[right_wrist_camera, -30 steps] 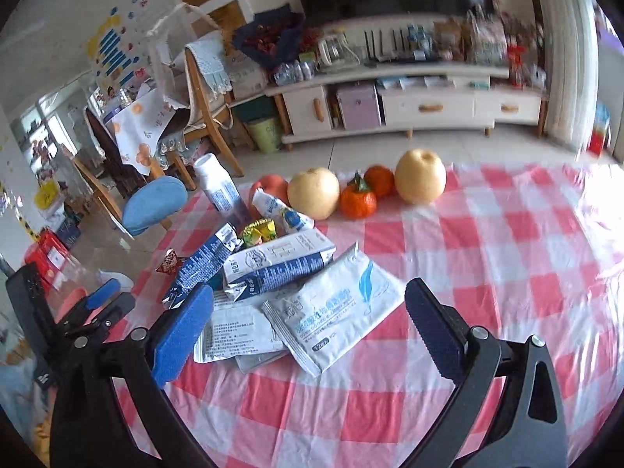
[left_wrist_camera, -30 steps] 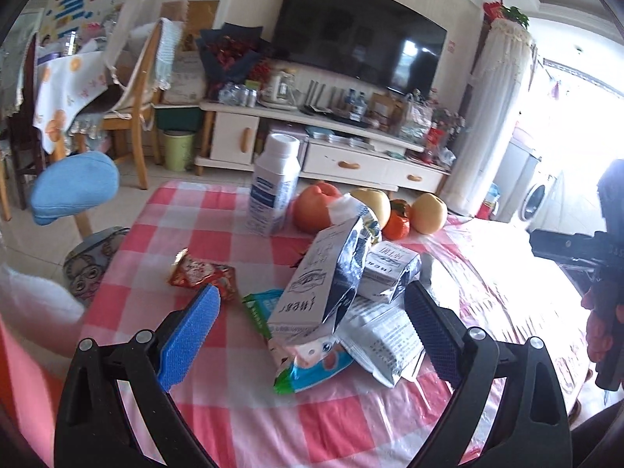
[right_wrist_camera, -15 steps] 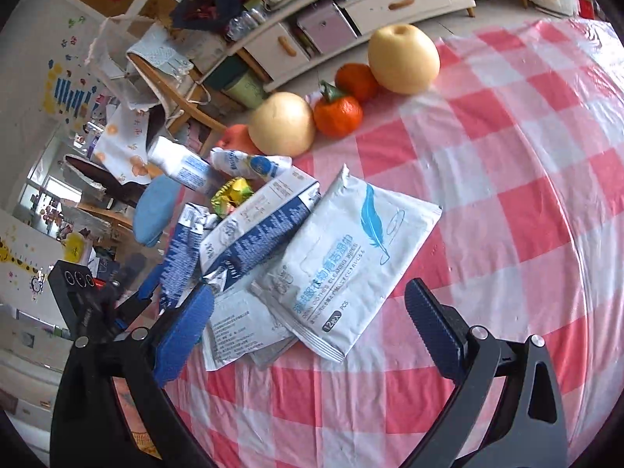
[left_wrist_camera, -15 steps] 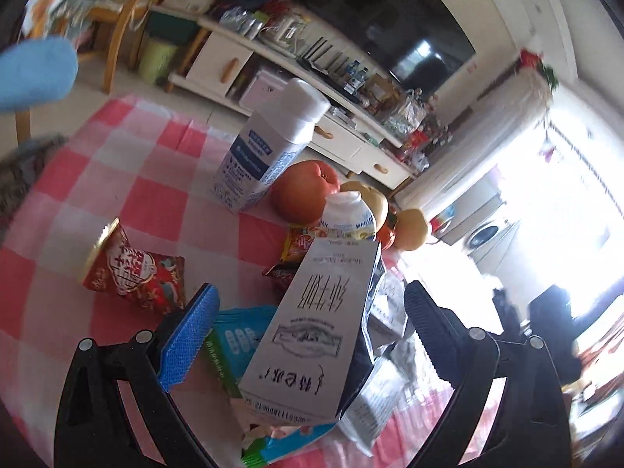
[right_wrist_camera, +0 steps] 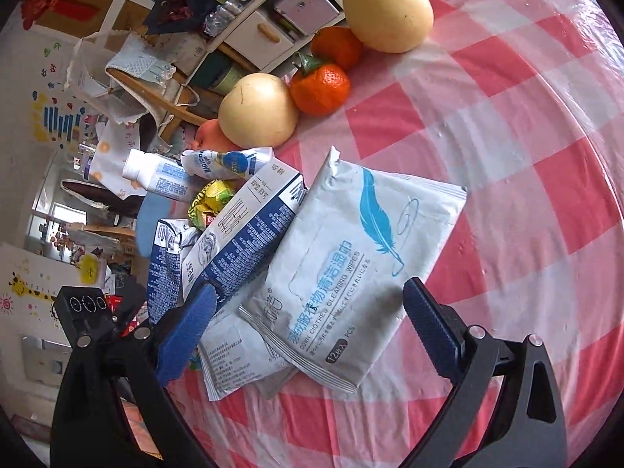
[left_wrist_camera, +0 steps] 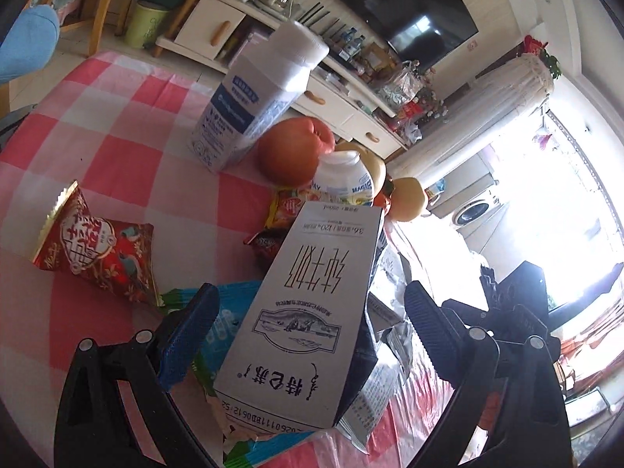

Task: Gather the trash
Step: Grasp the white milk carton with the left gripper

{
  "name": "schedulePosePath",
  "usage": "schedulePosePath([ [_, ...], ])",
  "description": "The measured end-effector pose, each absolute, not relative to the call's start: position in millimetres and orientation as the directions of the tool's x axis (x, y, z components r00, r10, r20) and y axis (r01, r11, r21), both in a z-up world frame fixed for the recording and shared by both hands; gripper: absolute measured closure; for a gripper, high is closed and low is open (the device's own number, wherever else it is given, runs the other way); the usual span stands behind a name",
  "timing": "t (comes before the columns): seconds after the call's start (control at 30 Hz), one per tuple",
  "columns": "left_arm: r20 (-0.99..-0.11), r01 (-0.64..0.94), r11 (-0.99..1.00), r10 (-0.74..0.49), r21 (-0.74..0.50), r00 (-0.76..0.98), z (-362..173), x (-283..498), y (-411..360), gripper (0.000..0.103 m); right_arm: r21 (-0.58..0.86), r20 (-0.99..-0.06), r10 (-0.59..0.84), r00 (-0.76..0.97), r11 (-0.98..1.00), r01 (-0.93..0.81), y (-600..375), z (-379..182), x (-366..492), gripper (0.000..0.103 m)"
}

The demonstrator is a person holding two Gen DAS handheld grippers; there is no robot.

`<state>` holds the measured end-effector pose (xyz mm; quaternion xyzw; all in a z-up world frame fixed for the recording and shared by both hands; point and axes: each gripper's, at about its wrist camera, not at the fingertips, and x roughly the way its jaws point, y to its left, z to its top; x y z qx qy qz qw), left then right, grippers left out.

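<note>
Left gripper (left_wrist_camera: 308, 335): spread wide, straddling milk carton (left_wrist_camera: 308, 308), centre frame; no grip yet.
Right gripper (right_wrist_camera: 308, 331): wide, over wipes pack (right_wrist_camera: 351, 265), empty.
Progress: nothing collected; whole pile left.

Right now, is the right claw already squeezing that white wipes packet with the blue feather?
No, the right claw is open, its blue pads apart on either side of the white wipes packet.

- The milk carton (left_wrist_camera: 312, 312) lies on top of the trash pile in the middle of the table (left_wrist_camera: 117, 124).
- The snack bag (left_wrist_camera: 93, 245) lies to its left, apart from the pile.
- The bottle (left_wrist_camera: 253, 97) stands behind the pile, with the apple (left_wrist_camera: 292, 148) just to its right.
- The wipes pack (right_wrist_camera: 351, 265) lies at the pile's right side, partly on a flattened pouch (right_wrist_camera: 234, 358).
- Two pears (right_wrist_camera: 257, 111) and two oranges (right_wrist_camera: 319, 85) sit behind the wipes pack, near the table's far edge.
</note>
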<state>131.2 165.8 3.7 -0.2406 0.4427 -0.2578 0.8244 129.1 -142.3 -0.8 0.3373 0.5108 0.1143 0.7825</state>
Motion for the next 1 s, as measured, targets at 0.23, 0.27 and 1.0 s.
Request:
schedulePosePath([
  [0.23, -0.625, 0.196, 0.76, -0.629, -0.619, 0.462, -4.9, 131.4, 161.7, 0.008, 0.626, -0.733, 0.504, 0.457, 0.762, 0.164, -138.9, -1.4, 136.6, 0.006],
  [0.27, -0.624, 0.194, 0.76, -0.629, -0.621, 0.464, -5.1, 131.2, 161.6, 0.009, 0.62, -0.736, 0.498, 0.459, 0.768, 0.161, -138.2, -1.0, 137.7, 0.006],
  [1.0, -0.661, 0.189, 0.808, -0.57, -0.558, 0.487, 6.2, 100.2, 128.1, 0.04, 0.546, -0.79, 0.426, 0.441, 0.816, 0.19, -128.4, -10.9, 147.1, 0.004],
])
